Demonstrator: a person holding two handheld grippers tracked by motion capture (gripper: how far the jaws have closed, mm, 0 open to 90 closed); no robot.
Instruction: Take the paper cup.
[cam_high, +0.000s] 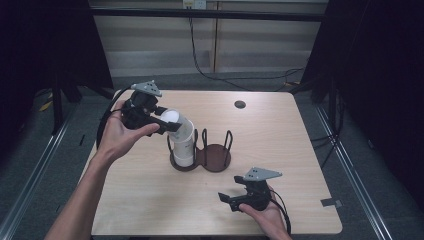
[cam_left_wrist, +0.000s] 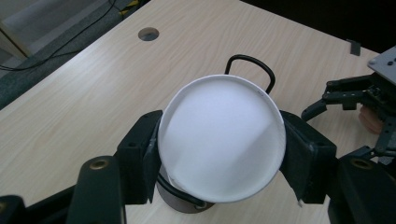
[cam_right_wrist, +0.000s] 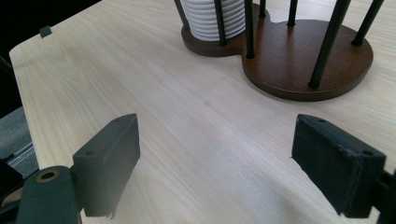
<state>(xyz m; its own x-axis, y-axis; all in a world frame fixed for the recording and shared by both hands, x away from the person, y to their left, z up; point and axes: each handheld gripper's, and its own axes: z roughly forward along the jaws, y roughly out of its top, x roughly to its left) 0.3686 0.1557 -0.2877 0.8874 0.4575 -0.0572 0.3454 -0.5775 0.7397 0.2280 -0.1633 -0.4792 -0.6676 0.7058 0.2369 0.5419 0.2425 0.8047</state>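
Now my left gripper (cam_high: 167, 123) clamps the top white cup (cam_high: 178, 124) by its sides, tilted at the stack (cam_high: 184, 147) in the holder's (cam_high: 215, 159) nine-o'clock ring, for lifting. At five o'clock, my right gripper (cam_high: 227, 200) waits, jaws spread.

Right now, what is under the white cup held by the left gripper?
Under the white cup, a stack of cups fills one ring of the brown holder. The held cup hides the stack's top.
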